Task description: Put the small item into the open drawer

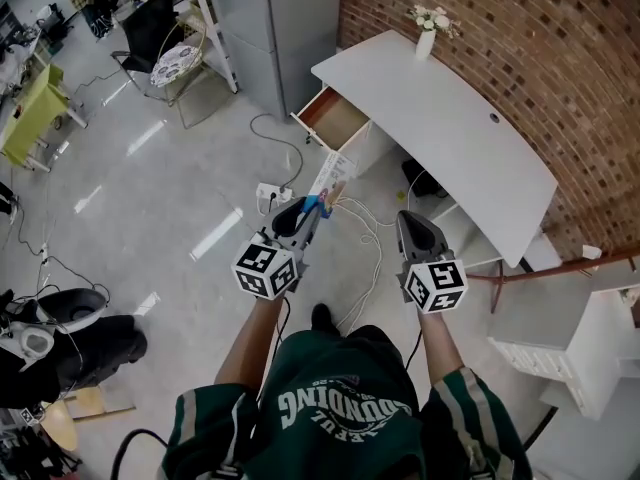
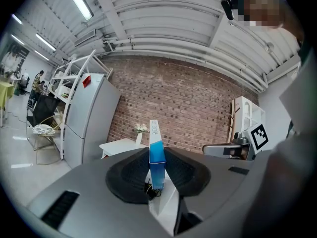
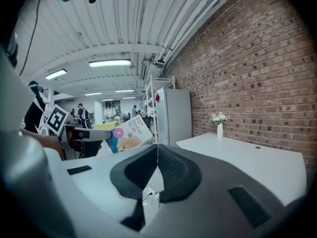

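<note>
My left gripper (image 1: 318,206) is shut on a flat blue and white box (image 1: 330,180), held out in front of me over the floor. In the left gripper view the box (image 2: 156,155) stands on edge between the black pads (image 2: 130,175). The right gripper view shows the box (image 3: 127,133) from its broad face, off to the left. My right gripper (image 1: 407,219) holds nothing, and its jaws meet in the right gripper view (image 3: 157,155). The white desk (image 1: 470,143) stands ahead against the brick wall, its drawer (image 1: 333,118) pulled open at the left end and looking bare inside.
A small vase of flowers (image 1: 428,30) stands on the desk's far end. A grey fridge (image 1: 278,23) stands left of the desk. A power strip (image 1: 272,195) and white cables (image 1: 366,243) lie on the floor ahead. White shelves (image 1: 580,353) stand at the right, chairs (image 1: 160,53) further left.
</note>
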`<state>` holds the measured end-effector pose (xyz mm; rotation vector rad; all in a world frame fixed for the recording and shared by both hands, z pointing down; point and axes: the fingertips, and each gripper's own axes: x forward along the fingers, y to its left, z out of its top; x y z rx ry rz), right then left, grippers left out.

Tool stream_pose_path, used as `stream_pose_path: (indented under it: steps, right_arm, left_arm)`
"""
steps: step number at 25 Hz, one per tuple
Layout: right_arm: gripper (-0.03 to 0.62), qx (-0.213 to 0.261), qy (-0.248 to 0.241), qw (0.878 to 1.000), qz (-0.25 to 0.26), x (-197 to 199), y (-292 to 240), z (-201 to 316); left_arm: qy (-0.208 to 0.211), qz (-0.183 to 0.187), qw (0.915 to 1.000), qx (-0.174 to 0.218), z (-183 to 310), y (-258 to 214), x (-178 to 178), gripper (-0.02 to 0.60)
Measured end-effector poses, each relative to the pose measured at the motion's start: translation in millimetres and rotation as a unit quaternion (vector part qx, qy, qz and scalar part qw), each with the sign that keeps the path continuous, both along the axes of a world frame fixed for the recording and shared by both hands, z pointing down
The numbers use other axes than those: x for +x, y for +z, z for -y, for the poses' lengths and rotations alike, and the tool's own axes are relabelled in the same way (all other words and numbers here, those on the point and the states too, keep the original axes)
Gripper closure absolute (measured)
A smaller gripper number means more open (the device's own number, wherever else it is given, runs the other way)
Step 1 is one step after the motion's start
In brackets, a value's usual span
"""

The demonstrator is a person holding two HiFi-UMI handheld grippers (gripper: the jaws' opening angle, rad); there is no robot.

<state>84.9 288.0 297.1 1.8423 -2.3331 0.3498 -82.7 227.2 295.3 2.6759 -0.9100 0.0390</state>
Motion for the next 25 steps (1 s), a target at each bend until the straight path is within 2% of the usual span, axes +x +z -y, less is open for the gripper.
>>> stream_pose_path:
  steps: [14, 20, 25]
  right_arm:
    - [0.569, -0.018, -0.004, 1.000, 0.007, 2.0, 21.5, 41.1]
    - [0.569, -0.019, -0.017, 1.000, 0.016, 10.8, 29.5, 88.4]
    - [0.569, -0.018, -0.026, 0.999, 0.024, 26.9, 34.0, 144.6]
  left_arm:
    - [-0.008, 0.003, 0.9997, -0.022, 41.3, 23.3, 1.0, 0.477]
    - [-0.017, 0.007, 0.9994, -0.028, 76.8, 31.1, 15.8, 0.477]
    - [-0.027, 0.017, 0.9990, -0.032, 127.8, 35.9, 27.8, 0.477]
